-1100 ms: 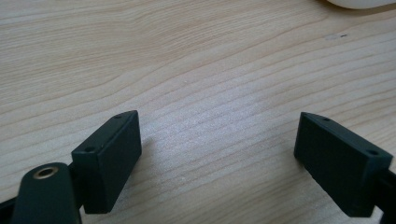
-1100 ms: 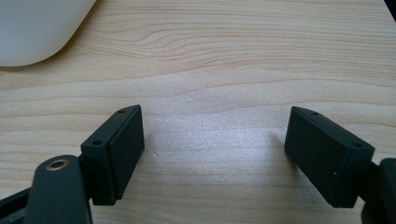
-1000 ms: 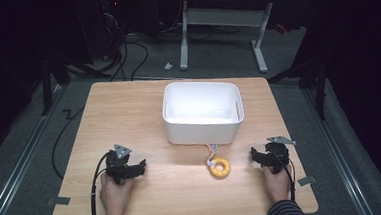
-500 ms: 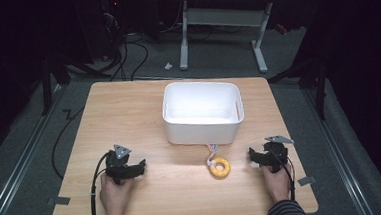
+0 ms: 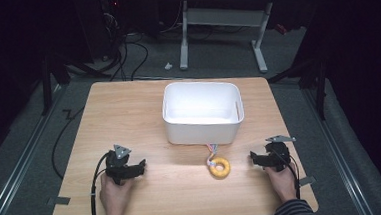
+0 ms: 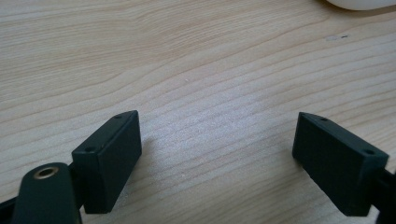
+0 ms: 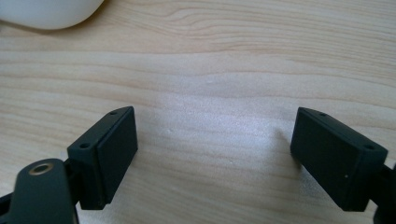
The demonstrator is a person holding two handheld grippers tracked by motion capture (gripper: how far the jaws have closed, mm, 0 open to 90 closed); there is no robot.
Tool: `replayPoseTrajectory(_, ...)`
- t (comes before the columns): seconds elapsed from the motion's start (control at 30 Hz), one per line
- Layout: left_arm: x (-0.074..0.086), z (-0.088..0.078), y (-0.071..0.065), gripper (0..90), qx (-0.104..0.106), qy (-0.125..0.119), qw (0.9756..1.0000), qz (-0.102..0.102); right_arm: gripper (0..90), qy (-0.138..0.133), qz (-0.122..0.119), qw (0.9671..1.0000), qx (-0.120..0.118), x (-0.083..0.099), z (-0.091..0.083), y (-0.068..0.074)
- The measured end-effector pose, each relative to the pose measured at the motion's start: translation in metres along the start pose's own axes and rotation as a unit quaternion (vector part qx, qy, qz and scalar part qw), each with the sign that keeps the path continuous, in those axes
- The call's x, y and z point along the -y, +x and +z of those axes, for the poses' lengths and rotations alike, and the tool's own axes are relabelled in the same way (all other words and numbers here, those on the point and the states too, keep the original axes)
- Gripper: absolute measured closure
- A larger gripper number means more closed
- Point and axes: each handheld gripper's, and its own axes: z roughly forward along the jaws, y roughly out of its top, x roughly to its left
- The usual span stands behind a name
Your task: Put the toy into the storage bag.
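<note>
Left gripper (image 5: 141,165) resting at table's (image 5: 128,106) 7 o'clock, jaws wide | right gripper (image 5: 254,157) at 5, wide | ring (image 5: 219,167) lying between | bin (image 5: 202,112) sitting centre

Matt wood-grain table (image 5: 128,106); smooth white plastic bin (image 5: 202,129).

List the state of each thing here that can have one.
White rectangular plastic bin: upright, open-topped, looks empty.
Yellow ring with coloured strands: flat on the wooden table, ungripped.
Left gripper: jaws open, holding nothing.
Right gripper: jaws open, holding nothing.
</note>
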Motion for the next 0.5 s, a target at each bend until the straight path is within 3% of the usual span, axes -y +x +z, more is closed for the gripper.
replayPoseTrajectory(0.23, 0.000, 0.000, 0.000, 16.1, 0.000, 0.000, 1.0000, 0.000, 17.3, 0.022, -0.016, 0.9996, -0.011, -0.002, -0.004, 0.000)
replayPoseTrajectory(0.27, 0.000, 0.000, 0.000, 16.1, 0.001, 0.000, 1.0000, 0.000, 17.7, 0.035, -0.014, 0.9992, -0.012, -0.004, -0.005, 0.000)
replayPoseTrajectory(0.3, 0.000, 0.000, 0.000, 16.1, 0.000, 0.000, 1.0000, 0.000, 24.0, 0.043, -0.005, 0.9990, -0.011, -0.006, -0.007, -0.002)
replayPoseTrajectory(0.5, 0.000, 0.000, 0.000, 16.1, 0.000, 0.000, 1.0000, 0.000, 28.0, 0.024, 0.027, 0.9990, -0.026, -0.006, -0.014, -0.013)
